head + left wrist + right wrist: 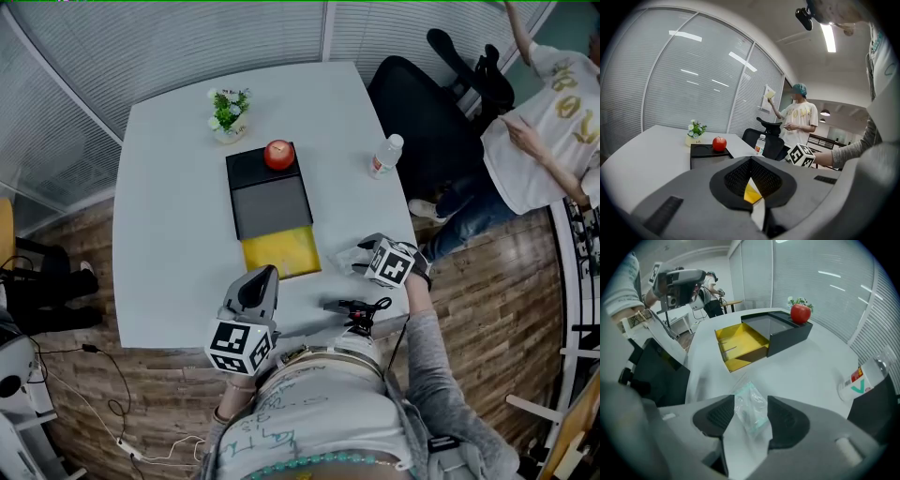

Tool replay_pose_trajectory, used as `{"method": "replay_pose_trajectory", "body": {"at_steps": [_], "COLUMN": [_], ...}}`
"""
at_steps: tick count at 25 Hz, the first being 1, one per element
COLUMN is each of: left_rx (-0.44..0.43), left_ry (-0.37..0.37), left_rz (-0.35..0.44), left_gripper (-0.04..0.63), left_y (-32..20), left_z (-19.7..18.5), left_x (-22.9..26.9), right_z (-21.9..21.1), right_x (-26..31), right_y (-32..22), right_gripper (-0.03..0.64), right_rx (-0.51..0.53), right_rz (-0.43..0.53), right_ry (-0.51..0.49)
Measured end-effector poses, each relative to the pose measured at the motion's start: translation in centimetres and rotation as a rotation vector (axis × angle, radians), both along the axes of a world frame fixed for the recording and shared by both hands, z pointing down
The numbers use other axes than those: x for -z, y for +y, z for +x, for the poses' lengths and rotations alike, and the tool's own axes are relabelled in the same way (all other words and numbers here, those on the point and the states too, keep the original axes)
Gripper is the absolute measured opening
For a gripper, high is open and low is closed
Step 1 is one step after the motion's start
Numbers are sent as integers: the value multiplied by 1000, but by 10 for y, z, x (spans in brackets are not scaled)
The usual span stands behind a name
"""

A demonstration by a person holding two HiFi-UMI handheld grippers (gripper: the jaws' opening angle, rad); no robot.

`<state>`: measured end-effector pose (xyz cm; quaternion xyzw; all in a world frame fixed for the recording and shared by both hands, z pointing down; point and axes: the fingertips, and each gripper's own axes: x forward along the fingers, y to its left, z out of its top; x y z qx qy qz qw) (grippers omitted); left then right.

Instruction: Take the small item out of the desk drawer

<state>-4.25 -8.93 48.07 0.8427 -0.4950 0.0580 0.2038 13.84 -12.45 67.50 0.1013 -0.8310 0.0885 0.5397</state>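
A black desk box (267,192) stands mid-table with its yellow drawer (281,251) pulled out toward me; the drawer (740,345) looks empty in the right gripper view. The small item, a clear plastic bag (750,408), lies on the white table (169,234) between the jaws of my right gripper (749,416). Those jaws stand apart and the pads do not press on it. In the head view the right gripper (352,261) sits right of the drawer. My left gripper (265,274) hovers near the table's front edge, shut and holding nothing, pointing at the drawer (751,192).
A red apple (278,154) rests on the box top, a small potted plant (229,112) behind it. A water bottle (384,156) stands at the right edge. A black clip with cable (356,307) lies at the front edge. An office chair (422,112) and a person (553,122) are to the right.
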Motion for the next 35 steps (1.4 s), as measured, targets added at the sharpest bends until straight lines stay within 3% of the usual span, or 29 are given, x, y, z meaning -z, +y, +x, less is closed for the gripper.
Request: {"method": "replay_pose_trajectory", "body": {"at_steps": [17,27,35], "left_rx": [-18,-35,-57], "left_ry": [-5,-3,3], "left_rz": [14,15,23], "left_gripper": [-3,-3,-3], "left_y": [-3,-9,-14], "left_z": [0,-1,2], "left_x": [4,4,7], "right_z": [-20,-52,-86], "right_x": [48,83,118], "right_y": [0,10,18], "right_gripper": [221,202,77], "right_rx": [-59,-59,-18], "right_rz": [88,124,177], "right_ry": [-110,-243,-334]}}
